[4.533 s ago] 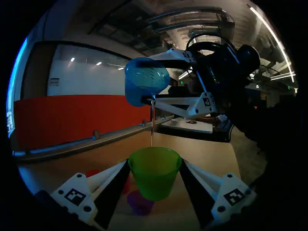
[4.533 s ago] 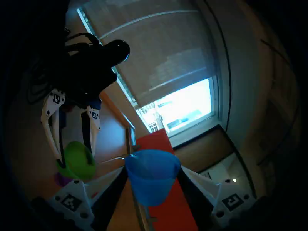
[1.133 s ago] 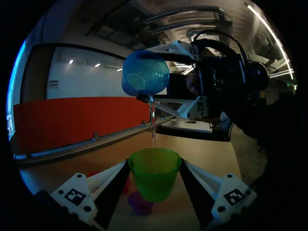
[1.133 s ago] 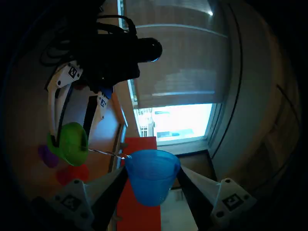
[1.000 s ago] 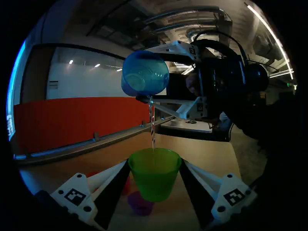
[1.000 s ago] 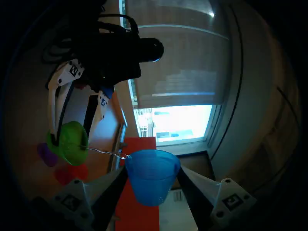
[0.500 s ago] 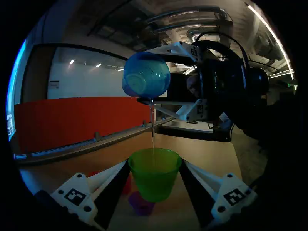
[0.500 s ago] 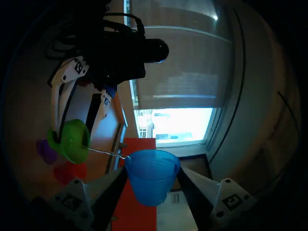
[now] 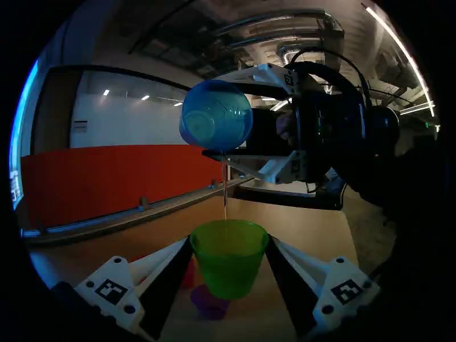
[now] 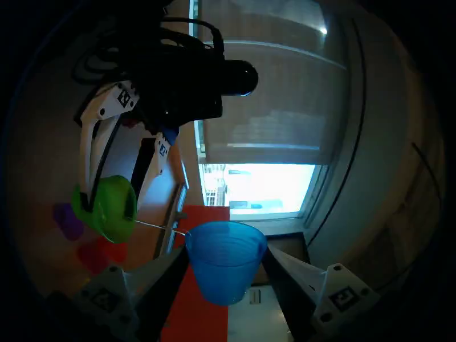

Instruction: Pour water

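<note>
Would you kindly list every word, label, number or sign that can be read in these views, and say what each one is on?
No readable text anywhere.
Wall notice: too small and blurred to read.
Square tags on the claw fingers: black-and-white patterns, no letters or numbers.
The green cup and the blue cup: plain, no print visible.

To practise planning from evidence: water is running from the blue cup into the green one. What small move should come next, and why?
Probably tip the blue cup slightly further with the right gripper. Only a thin stream falls, landing inside the green cup, held upright below by the left gripper.
</note>
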Demonstrator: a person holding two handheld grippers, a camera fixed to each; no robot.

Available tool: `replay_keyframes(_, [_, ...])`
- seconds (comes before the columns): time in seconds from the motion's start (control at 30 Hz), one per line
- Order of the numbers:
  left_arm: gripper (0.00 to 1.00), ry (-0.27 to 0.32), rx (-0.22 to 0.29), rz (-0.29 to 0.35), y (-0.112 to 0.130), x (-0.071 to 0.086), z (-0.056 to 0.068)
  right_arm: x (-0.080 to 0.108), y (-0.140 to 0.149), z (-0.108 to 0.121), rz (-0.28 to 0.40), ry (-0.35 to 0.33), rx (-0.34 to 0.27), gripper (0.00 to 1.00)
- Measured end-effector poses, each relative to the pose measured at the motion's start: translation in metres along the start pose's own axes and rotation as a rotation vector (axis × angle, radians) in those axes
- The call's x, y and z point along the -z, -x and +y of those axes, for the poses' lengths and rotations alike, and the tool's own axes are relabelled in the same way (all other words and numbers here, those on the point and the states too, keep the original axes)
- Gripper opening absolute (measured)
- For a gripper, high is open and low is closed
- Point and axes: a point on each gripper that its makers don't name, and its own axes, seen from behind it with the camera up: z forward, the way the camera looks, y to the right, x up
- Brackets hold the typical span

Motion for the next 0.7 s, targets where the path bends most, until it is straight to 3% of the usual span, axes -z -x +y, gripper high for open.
replay_keyframes(0.5, [0.89,0.002,0.007,0.003,0.0006,-0.0036,-0.0016,0.002,0.0002,-0.0024,0.006,0.005,0.047,0.9])
replay_keyframes(0.7, [0.88,0.001,0.007,0.003,0.0011,-0.0043,-0.0021,0.0022,0.0022,-0.0065,0.009,-0.006,0.039,0.9])
